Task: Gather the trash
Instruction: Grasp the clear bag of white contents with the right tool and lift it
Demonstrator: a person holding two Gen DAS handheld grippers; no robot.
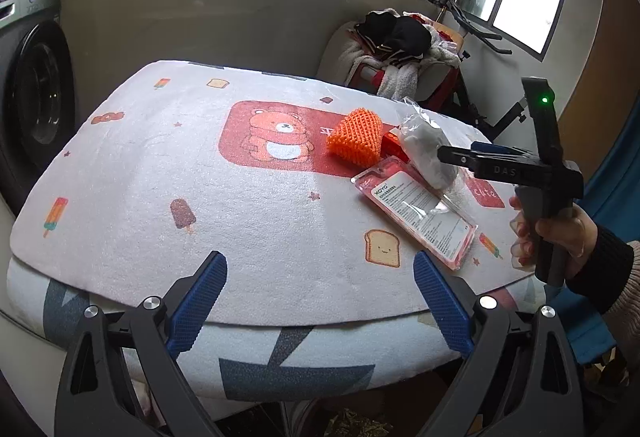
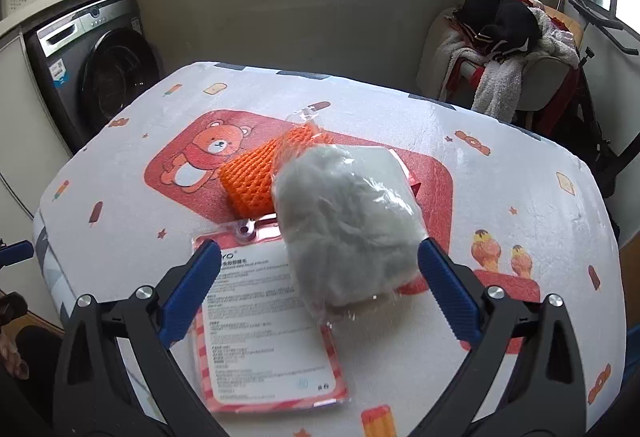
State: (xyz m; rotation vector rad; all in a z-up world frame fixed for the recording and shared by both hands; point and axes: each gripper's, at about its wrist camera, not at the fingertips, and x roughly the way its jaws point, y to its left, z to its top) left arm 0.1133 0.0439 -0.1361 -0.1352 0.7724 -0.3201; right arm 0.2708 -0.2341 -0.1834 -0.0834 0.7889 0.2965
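Observation:
Three pieces of trash lie on the bear-print mat [image 1: 200, 165]: an orange foam net [image 1: 354, 137] [image 2: 256, 177], a pink blister pack with a white label [image 1: 420, 211] [image 2: 264, 321], and a clear bag of white fluff [image 1: 424, 147] [image 2: 348, 221]. The bag rests partly on the pack. My right gripper [image 2: 318, 257] [image 1: 448, 153] is open, and the near end of the bag sits between its blue pads without being squeezed. My left gripper [image 1: 320, 277] hangs open over the mat's near edge, well left of the trash, with nothing in it. A hand [image 1: 556, 233] holds the right gripper.
A washing machine [image 1: 36, 97] [image 2: 104, 77] stands left of the table. A chair piled with clothes [image 1: 396, 49] [image 2: 504, 49] is behind the table on the right, near a black stand. A low beige wall runs behind. Something red [image 1: 390, 143] lies behind the net.

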